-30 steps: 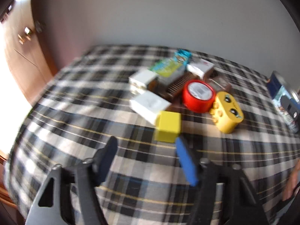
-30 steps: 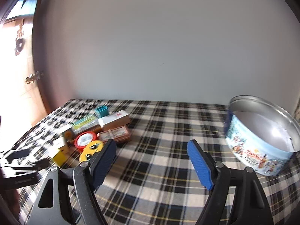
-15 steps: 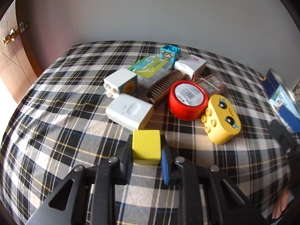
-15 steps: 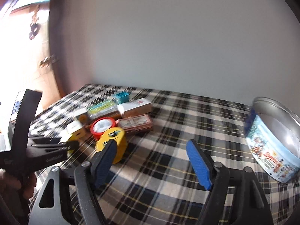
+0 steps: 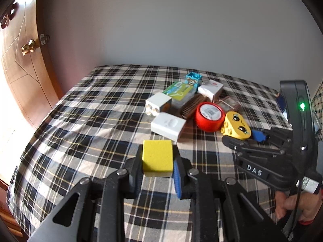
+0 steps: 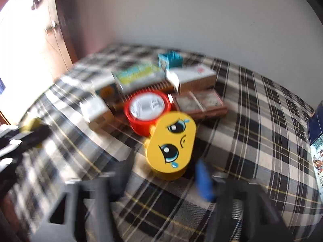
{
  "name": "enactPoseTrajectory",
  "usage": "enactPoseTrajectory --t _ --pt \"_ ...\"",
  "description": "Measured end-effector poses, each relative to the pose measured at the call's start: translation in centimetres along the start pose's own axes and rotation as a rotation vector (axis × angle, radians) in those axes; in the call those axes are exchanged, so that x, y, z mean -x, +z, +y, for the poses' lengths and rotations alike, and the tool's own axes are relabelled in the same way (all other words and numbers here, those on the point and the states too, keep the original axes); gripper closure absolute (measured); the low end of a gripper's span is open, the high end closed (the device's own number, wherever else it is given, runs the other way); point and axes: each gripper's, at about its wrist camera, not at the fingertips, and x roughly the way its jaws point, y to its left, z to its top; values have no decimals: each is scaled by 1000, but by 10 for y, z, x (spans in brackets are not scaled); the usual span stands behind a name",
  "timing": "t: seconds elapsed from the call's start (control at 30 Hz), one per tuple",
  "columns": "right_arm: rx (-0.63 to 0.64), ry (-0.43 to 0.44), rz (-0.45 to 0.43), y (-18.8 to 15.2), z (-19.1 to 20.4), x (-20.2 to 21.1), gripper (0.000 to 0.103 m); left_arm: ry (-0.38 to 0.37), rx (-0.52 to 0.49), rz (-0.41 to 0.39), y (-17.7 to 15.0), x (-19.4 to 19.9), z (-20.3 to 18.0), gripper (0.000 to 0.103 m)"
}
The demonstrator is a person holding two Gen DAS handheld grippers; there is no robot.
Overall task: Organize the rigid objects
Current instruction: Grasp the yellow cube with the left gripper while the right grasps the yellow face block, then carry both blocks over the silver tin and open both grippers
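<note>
My left gripper (image 5: 156, 166) is shut on a yellow cube (image 5: 157, 160) and holds it above the plaid bedspread (image 5: 97, 111). My right gripper (image 6: 163, 178) is open, its jaws on either side of a yellow face brick (image 6: 171, 143), just short of it; the view is blurred. The same brick (image 5: 237, 125) lies right of a red round tin (image 5: 210, 114) in the left wrist view, with the right gripper (image 5: 245, 139) beside it. A pile behind holds white blocks (image 5: 168, 123), a comb (image 5: 191, 105), a green box (image 5: 178, 90) and a teal brick (image 5: 193, 80).
A printed metal tin (image 6: 318, 141) stands at the right edge of the bed. A brown flat case (image 6: 199, 102) and a white carton (image 6: 193, 75) lie behind the red tin (image 6: 147, 109). A wooden door (image 5: 22, 60) with a brass knob is at the left.
My left gripper has lifted the yellow cube off the bedspread. My right gripper has swung left and down to the yellow face brick.
</note>
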Motion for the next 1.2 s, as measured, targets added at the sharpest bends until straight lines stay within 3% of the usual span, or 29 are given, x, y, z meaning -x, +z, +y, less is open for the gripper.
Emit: enactPoseTrajectory --t 0.17,0.3,0.37,0.5,0.73,0.97,1.2 --pt "-41 62 -23 -10 -20 14 58 -40 -12 -1 4 4 -18 80" --pt "-52 81 -184 -10 -42 63 58 -53 -62 -52 18 14 -45 80" --pt "-49 42 -270 -12 -54 86 58 -64 -90 -76 27 17 -63 80" --pt "-36 -132 -380 -21 -92 124 58 -99 -147 -122 47 19 -111 80" --pt "-180 -285 -398 -42 -184 157 58 -199 -222 -178 69 10 -200 80" --pt "-247 -444 -433 -64 -255 179 58 -337 -298 -214 76 2 -289 80" --pt "-363 -534 -464 -90 -321 190 58 -464 -316 -175 83 -23 -356 80"
